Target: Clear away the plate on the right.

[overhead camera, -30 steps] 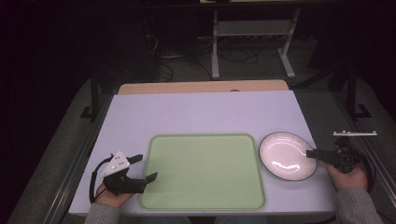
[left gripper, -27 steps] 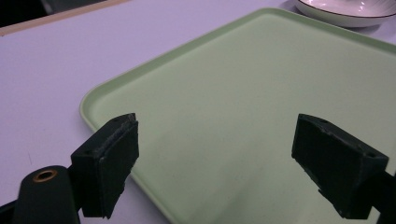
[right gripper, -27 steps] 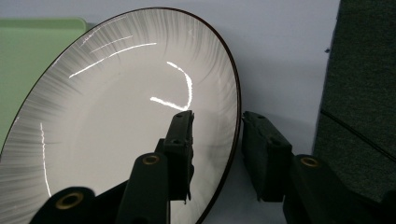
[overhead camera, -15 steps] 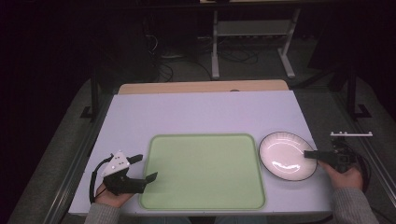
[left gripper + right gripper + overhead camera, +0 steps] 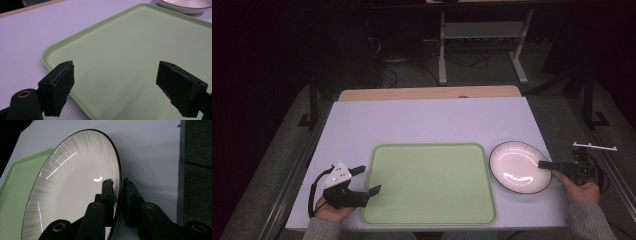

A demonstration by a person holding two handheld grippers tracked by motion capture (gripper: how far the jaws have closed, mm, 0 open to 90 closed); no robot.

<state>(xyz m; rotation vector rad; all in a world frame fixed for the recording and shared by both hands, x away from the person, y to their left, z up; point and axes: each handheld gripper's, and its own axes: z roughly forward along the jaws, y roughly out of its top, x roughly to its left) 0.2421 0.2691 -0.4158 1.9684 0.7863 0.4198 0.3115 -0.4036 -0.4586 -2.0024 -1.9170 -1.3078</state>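
Right claw clamped on plate rim

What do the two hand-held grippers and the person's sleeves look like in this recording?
Both are black. The left hand-held gripper carries a grey three-cornered plate with small dark dots, and a black cable loops behind it. Its pads are blocky and dark. The right hand-held gripper has brass-coloured rivets on its linkage arms. Both sleeves are grey knit.
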